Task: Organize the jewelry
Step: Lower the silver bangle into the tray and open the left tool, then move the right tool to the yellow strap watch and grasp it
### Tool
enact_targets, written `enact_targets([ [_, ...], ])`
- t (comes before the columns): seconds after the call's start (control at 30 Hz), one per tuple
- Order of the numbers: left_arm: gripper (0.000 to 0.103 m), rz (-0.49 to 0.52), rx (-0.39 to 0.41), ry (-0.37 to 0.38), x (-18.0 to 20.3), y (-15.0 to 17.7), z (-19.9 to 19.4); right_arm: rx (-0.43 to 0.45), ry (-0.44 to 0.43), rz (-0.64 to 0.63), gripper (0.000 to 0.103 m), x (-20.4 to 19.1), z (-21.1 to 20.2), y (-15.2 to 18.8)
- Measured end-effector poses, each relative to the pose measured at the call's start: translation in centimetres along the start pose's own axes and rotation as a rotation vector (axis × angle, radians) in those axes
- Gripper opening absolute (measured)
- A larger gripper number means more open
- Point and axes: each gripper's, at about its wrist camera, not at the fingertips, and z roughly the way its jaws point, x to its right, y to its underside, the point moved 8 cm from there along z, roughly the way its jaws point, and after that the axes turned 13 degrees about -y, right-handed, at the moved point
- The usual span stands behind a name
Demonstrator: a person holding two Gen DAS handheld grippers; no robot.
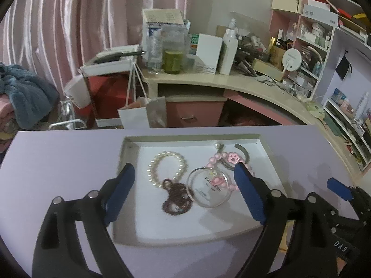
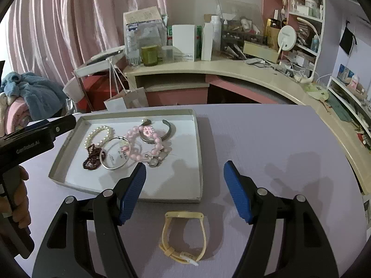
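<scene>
Dim, flat indoor light, and a soft glow through the curtain [image 1: 69, 23]. Faint shadows smear the table [image 2: 278, 139]; fisheye bends the edges, corners black, background slightly soft.

The near half of the tray [image 2: 129, 191] floor is bare white, open to a reach from above, while the jewelry crowds its far half. Right of the tray the lavender desk [image 2: 266, 139] lies clear. In front of the tray's near wall only the yellow watch band [image 2: 183, 238] lies in the way.
</scene>
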Motion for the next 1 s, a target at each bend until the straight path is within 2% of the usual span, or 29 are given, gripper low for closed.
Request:
enact_targets([
  [0.27, 0.093, -0.049, 0.033, -0.036, -3.1, 1.6, -4.1, 0.034, 0.012, 0.011, 0.071, 0.4, -3.0, 1.1],
  [0.53, 0.097, -0.104, 0.032, -0.092, -7.4, 5.6, -7.5, 0.007, 0.028, 0.052, 0.071, 2.0, -4.5, 4.4],
  [0.67, 0.098, -0.131, 0.012, -0.116, -8.8, 7.8, -8.2, -0.031, -0.023, 0.065, 0.072, 1.6, -3.6, 5.9],
  [0.73, 0.099, -0.136, 0.005, -0.122, -9.2, 8.7, -8.6, -0.073, -0.047, 0.074, 0.077, 1.4, -2.4, 6.9],
  [0.87, 0.099, -0.145, -0.015, -0.129, -9.4, 10.3, -9.2, -0.132, -0.058, 0.082, 0.077, 0.9, -0.6, 8.3],
  [1.0, 0.099, -0.138, -0.023, -0.135, -9.3, 11.5, -10.0, -0.151, -0.056, 0.098, 0.077, 0.7, 0.7, 8.8],
])
